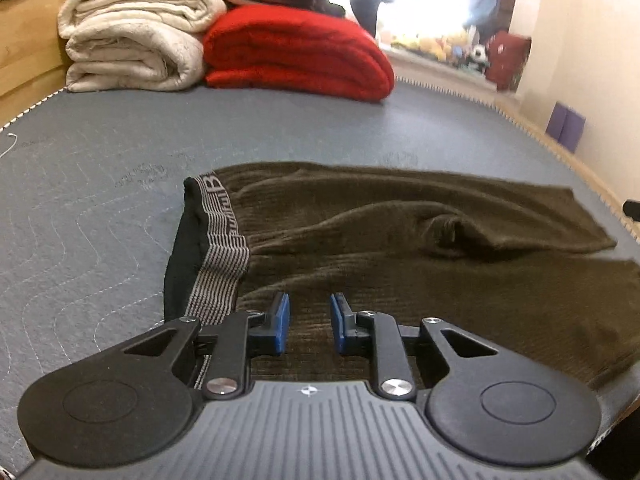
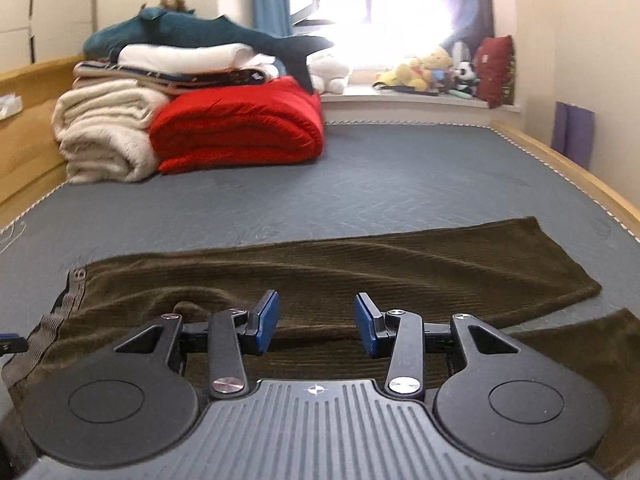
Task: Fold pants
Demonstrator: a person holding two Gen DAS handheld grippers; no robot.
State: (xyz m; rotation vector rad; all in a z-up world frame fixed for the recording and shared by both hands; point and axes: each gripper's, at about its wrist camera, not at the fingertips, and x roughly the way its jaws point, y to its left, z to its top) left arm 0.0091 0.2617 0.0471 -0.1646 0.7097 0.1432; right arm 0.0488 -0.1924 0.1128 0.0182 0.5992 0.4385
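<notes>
Dark brown ribbed pants (image 1: 420,240) lie spread on a grey quilted mattress (image 1: 100,184), with a striped grey-and-black waistband (image 1: 218,256) at their left end. The two legs run to the right, with a gap between them at the cuffs. My left gripper (image 1: 309,322) hovers open over the fabric just right of the waistband, holding nothing. In the right wrist view the pants (image 2: 380,268) lie across the mattress (image 2: 360,184), with the waistband (image 2: 60,312) at the left. My right gripper (image 2: 316,322) is open and empty over the near leg.
Folded cream blankets (image 2: 104,136) and a red blanket (image 2: 240,132) are stacked at the far left of the mattress, with a plush shark (image 2: 208,36) on top. A wooden bed frame (image 2: 560,160) borders the right edge. Soft toys (image 2: 432,68) line the windowsill.
</notes>
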